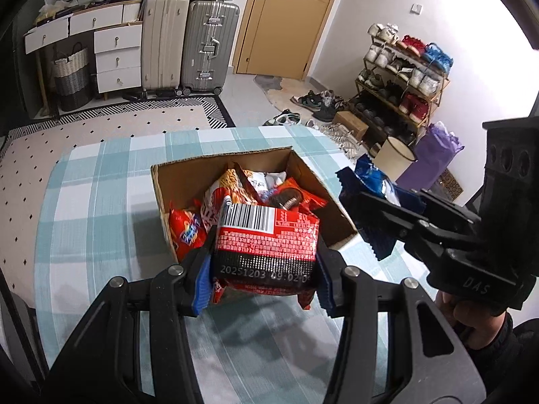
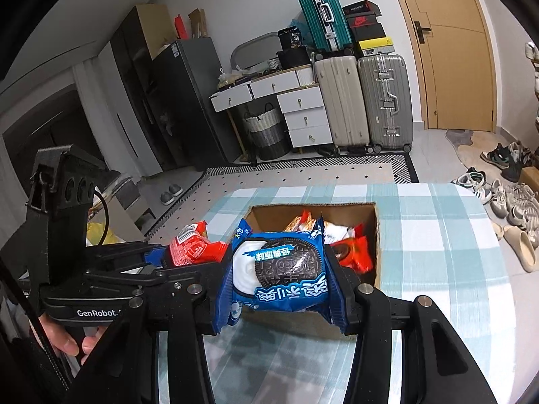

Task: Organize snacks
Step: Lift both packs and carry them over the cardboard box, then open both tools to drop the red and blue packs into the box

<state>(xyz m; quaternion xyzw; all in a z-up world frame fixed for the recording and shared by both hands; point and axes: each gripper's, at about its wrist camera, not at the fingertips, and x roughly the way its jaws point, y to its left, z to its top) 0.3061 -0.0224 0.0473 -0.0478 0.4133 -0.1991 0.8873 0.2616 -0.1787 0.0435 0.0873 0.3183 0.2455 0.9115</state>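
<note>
A: Red pack (image 1: 266, 245) sits pinched in the left gripper (image 1: 262, 269), its long axis crosswise between the fingers. Where's the box (image 1: 161, 195)?

B: Just beyond and below it, open, already holding snacks. The right gripper (image 2: 283, 279) clamps the blue pack (image 2: 283, 272), nearer the box's right wall.

A: Which is closer?

B: I'd judge both about equal, each short of the near rim.

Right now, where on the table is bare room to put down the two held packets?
Free: the checked tablecloth left of the cardboard box, and the wide strip right of it. Crowded: inside the box, full of snack packets. The left gripper holds the red packet, the right gripper the blue cookie packet.
</note>
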